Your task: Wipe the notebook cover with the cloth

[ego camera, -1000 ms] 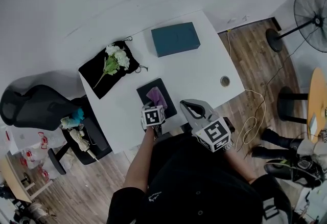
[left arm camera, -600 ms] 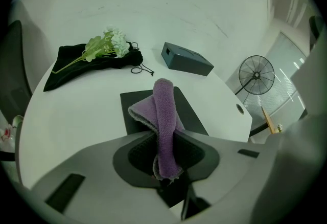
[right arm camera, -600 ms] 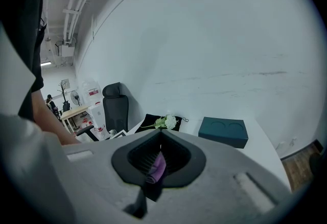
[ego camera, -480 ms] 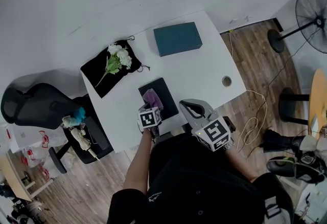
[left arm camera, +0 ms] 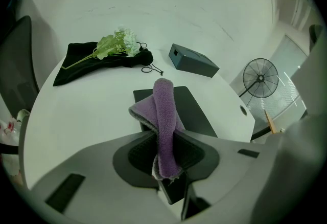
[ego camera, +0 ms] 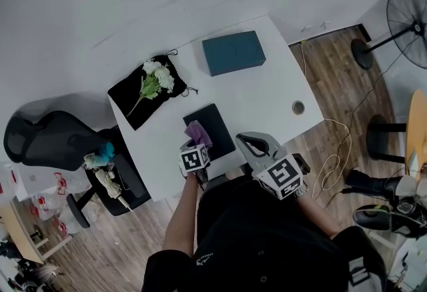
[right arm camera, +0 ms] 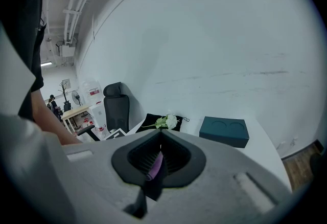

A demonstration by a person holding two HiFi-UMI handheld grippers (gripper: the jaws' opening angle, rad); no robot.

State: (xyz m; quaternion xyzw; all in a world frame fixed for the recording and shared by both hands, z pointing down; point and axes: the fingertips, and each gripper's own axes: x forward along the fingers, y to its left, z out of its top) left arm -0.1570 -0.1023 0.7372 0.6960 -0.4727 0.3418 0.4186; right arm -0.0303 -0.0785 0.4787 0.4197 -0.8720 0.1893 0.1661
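Only the left gripper view shows the left tool [left arm camera: 164, 152] pinching the fuzzy purple cloth [left arm camera: 164, 113] over the flat black notebook [left arm camera: 196, 113]; the right tool [right arm camera: 159, 155] sits closed.

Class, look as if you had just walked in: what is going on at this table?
A person at a white table holds a gripper in each hand. The left gripper is shut on a purple cloth, held over the near end of a black notebook that lies flat. The right gripper, jaws together, sits off the table's near edge. A teal box and flowers lie farther back.
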